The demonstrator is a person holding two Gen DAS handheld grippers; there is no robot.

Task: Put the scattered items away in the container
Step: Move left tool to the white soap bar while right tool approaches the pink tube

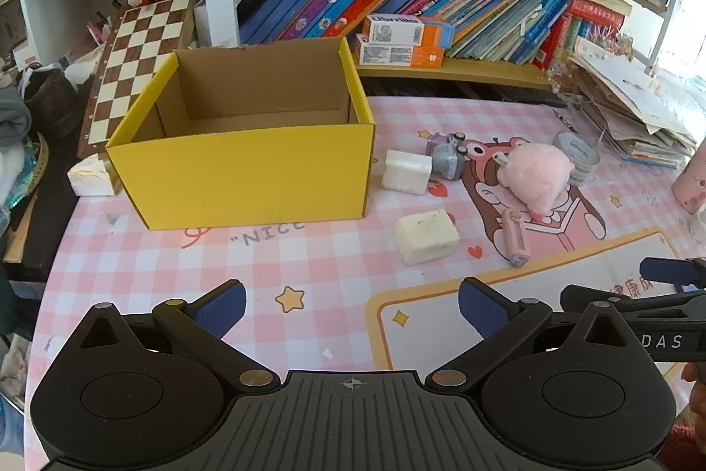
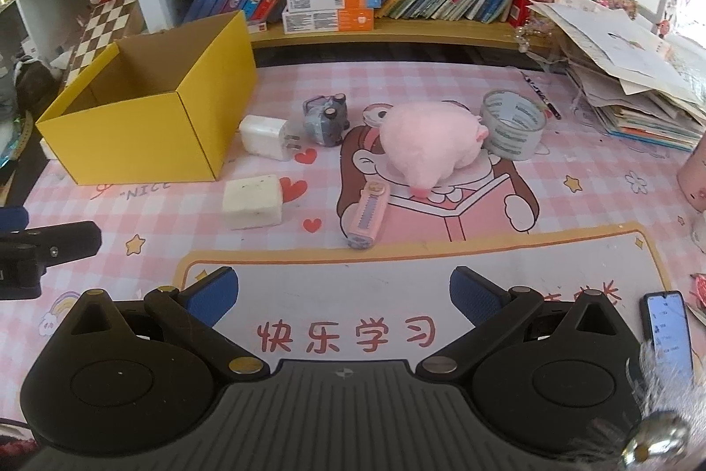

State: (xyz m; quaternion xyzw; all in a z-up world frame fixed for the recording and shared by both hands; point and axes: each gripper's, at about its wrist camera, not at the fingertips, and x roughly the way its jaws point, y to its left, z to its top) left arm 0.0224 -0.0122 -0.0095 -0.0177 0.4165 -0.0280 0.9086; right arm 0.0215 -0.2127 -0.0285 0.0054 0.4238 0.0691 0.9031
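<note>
An open yellow cardboard box (image 1: 240, 179) (image 2: 132, 144) stands on the pink mat, empty inside. To its right lie a white charger plug (image 1: 406, 171) (image 2: 264, 137), a white block (image 1: 426, 237) (image 2: 252, 201), a small grey-purple toy (image 1: 446, 156) (image 2: 325, 120), a pink plush (image 1: 536, 177) (image 2: 430, 146), a pink utility knife (image 1: 515, 239) (image 2: 367, 217) and a roll of clear tape (image 1: 577, 155) (image 2: 512, 124). My left gripper (image 1: 352, 305) is open and empty, in front of the box. My right gripper (image 2: 343, 294) is open and empty, in front of the knife.
A bookshelf (image 2: 397, 25) with books and two boxes runs along the back. A paper stack (image 2: 640, 87) sits at the right, a chessboard (image 1: 132, 73) leans at the left. A phone (image 2: 666, 332) lies at the near right. A pink cup (image 1: 690, 184) stands at the right edge.
</note>
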